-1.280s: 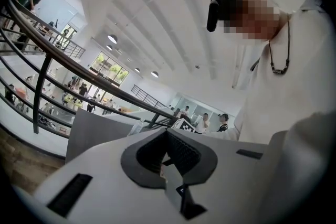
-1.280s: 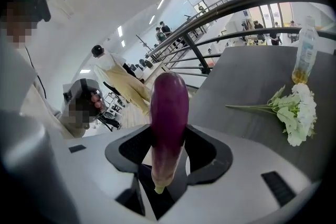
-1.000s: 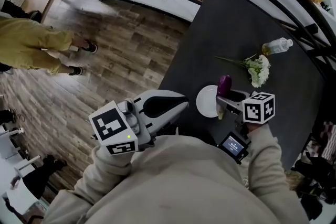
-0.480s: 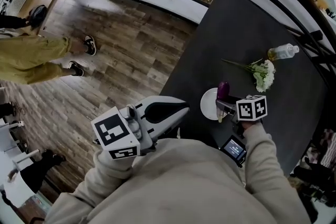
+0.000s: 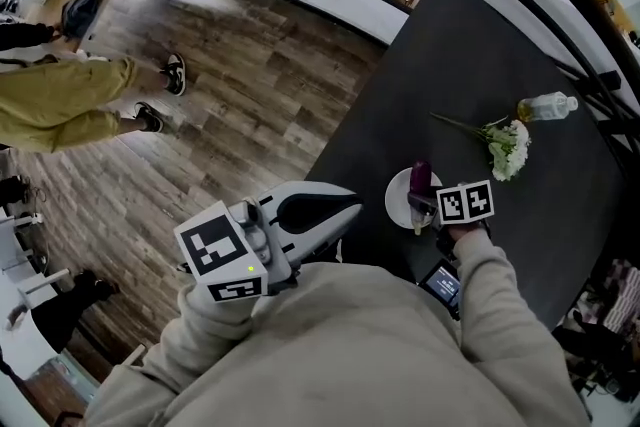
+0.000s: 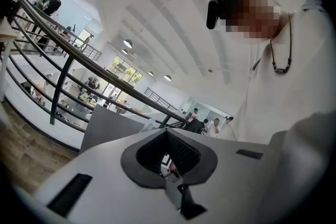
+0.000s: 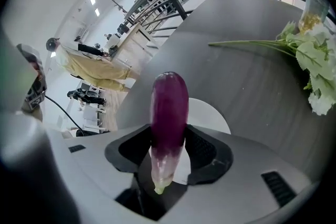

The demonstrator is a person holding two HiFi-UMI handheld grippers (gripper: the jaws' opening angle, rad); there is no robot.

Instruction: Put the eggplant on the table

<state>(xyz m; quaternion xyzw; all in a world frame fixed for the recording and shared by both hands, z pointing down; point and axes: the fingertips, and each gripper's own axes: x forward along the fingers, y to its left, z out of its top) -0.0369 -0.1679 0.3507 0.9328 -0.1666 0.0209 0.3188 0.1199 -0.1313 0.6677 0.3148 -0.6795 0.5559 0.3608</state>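
A purple eggplant (image 5: 421,179) (image 7: 169,107) stands nearly upright between the pads of my right gripper (image 5: 423,199) (image 7: 169,150), pale stem end toward the camera. The right gripper is shut on it and points steeply down over a white plate (image 5: 398,202) (image 7: 211,114) on the dark grey table (image 5: 480,45) (image 7: 252,86). The eggplant's tip is just above or at the plate; contact is hidden. My left gripper (image 5: 340,203) (image 6: 169,153) is held near my chest off the table's left edge, shut, with nothing in it.
A bunch of white flowers (image 5: 508,143) (image 7: 310,55) and a plastic bottle (image 5: 548,105) lie beyond the plate. A small device with a screen (image 5: 443,283) sits by my right arm. A person in yellow trousers (image 5: 70,100) stands on the wooden floor at left. Black railings run behind the table.
My right gripper has sunk toward the plate with the eggplant still in it. The left gripper has stayed where it was.
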